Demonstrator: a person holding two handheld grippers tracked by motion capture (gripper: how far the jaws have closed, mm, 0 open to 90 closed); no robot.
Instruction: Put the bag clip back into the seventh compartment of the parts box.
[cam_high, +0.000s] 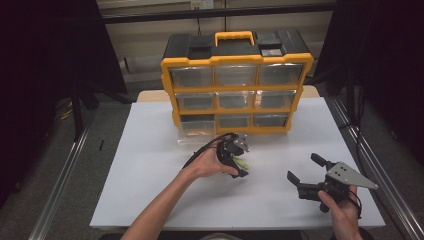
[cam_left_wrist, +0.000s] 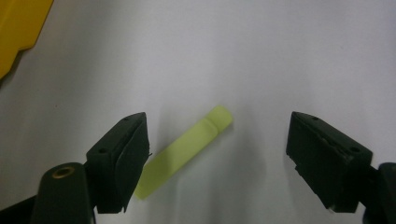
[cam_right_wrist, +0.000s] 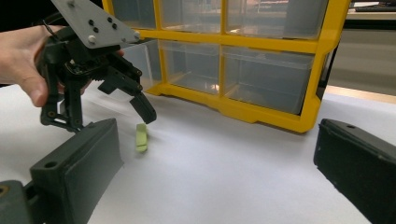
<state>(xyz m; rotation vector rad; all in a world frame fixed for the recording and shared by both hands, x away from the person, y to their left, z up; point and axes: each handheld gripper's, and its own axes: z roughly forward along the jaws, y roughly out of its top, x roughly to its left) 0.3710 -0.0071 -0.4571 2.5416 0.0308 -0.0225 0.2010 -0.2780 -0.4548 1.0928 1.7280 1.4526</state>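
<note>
Left gripper (cam_high: 239, 161) hangs just above the white desk (cam_high: 150, 165) at the centre of the high view, tilted down over a small yellow-green bar (cam_left_wrist: 184, 151). Its jaws stand apart, one on each side of the bar, and neither pad presses on it; the bar lies flat on the desk, slanting from the lower left toward the middle of the left gripper view, close to the left-hand jaw. Right gripper (cam_high: 306, 176) sits in the lower right of the high view, held low in the person's hand, jaws wide apart with nothing between them. A yellow-and-black drawer organizer (cam_high: 236, 85) with clear drawers stands upright at the upper centre, behind both grippers.
</note>
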